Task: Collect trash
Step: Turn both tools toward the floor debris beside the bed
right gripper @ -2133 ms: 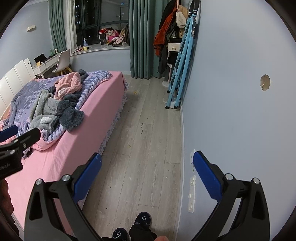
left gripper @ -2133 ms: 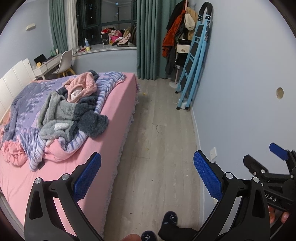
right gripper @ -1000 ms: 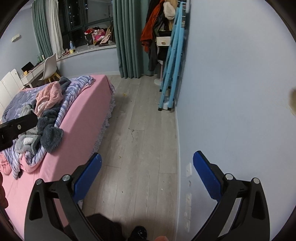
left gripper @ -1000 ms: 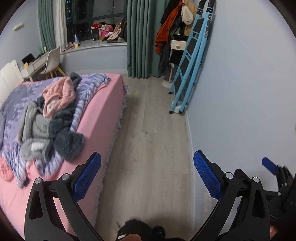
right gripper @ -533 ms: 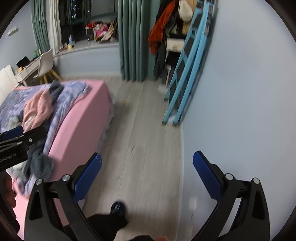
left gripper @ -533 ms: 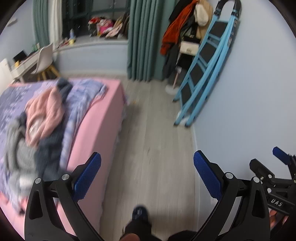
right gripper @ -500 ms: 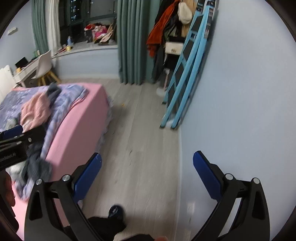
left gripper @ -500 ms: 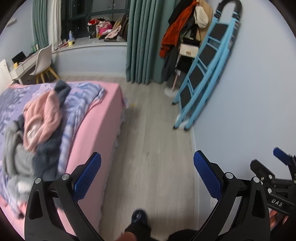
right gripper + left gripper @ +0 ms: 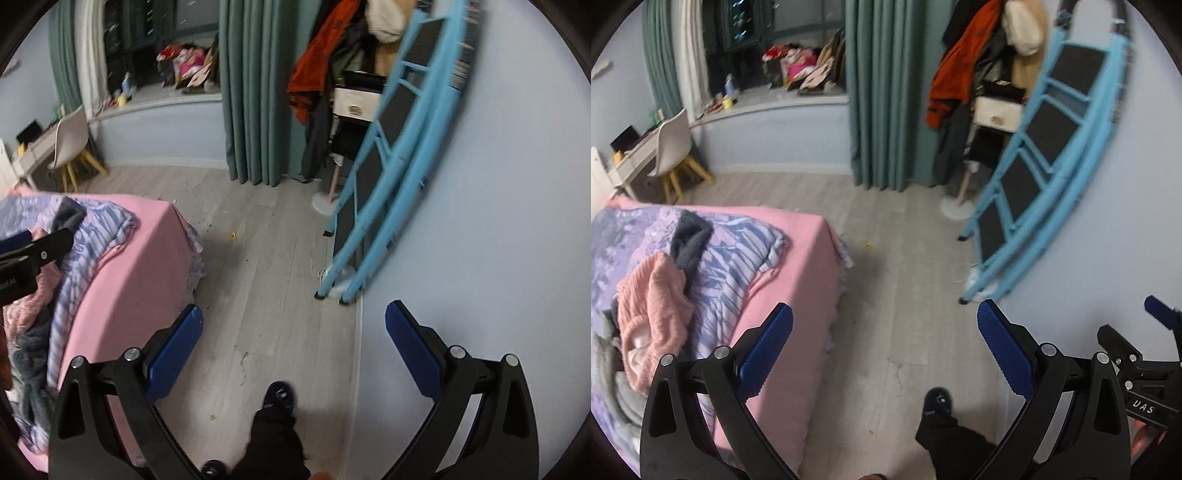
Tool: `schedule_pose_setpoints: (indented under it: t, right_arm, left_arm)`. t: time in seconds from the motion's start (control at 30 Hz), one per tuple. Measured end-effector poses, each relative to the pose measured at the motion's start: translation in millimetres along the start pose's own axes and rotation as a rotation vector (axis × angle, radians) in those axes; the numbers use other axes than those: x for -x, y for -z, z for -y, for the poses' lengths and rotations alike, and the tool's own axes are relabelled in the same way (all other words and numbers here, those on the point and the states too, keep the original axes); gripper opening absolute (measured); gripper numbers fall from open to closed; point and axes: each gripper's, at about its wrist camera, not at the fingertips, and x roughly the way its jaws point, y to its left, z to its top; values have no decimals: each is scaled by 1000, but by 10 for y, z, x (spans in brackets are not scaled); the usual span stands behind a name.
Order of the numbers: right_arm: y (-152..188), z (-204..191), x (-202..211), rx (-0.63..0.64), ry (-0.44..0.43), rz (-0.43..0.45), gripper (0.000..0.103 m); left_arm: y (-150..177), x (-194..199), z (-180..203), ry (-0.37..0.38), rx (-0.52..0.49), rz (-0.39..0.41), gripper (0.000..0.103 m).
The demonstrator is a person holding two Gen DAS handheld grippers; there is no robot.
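A small yellow scrap lies on the pale wood floor just past the bed's far corner, also seen as the yellow scrap in the right wrist view. A dark squiggle of debris and a brown speck lie nearer on the floor. My left gripper is open and empty, held high above the floor. My right gripper is open and empty too, close to the wall. Each gripper's body shows at the edge of the other's view.
A pink bed with piled clothes and a blanket fills the left. A blue stepladder leans on the right wall beside a loaded coat stand. Green curtains hang ahead. A person's dark slipper is on the floor below.
Both grippers have travelled forward along the aisle between bed and wall; the ladder, curtain and yellow scrap are nearer. The person's foot has stepped forward. Both jaws stay open.
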Motion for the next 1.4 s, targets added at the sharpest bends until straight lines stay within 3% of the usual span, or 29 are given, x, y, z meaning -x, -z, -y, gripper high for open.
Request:
schedule_pose_setpoints:
  t: [0.1,0.33,0.6,0.67,0.77,0.87,0.97,1.2,1.3,1.4]
  right_arm:
    - [-541,115,-265,74,-51,53,96]
    - [-1548,93,-965,161,-120,64,96]
    - [-2582,-167,-2010,195,-127,20,96]
    - [-2877,-238,-2226,195,-128,-12,96]
    - [-3285,-345,-2441,218,-138,17,96]
    - [-3718,-445,-2785,216,-142,1,96]
    - [-4172,-577,-3077,246,-170,16,96]
    - [-5147,-967,-3985,362,-269,21,96]
    - [-5579,-1130,-4354,437,-337,20,96]
    - [-5992,-1342,-4542,535,-431,52,96]
  left_arm:
    - [-463,-170,63,5,59,24,97]
    - [-1306,-756,70,-41,154,18,97]
    - [-2249,-1818,-93,-49,129,52,97]
    - [-2611,-2139,-186,-49,131,24,97]
    - [-3054,-2377,-290,-18,126,59,97]
    - [-3493,-2728,-351,-42,81,34,97]
    - [-3852,-2981,-476,-47,132,40,97]
    - [-4518,-3652,-802,-145,249,33,97]
    - [-4814,-3950,-955,-231,315,19,97]
    - [-5073,-4055,-1160,-289,443,23,97]
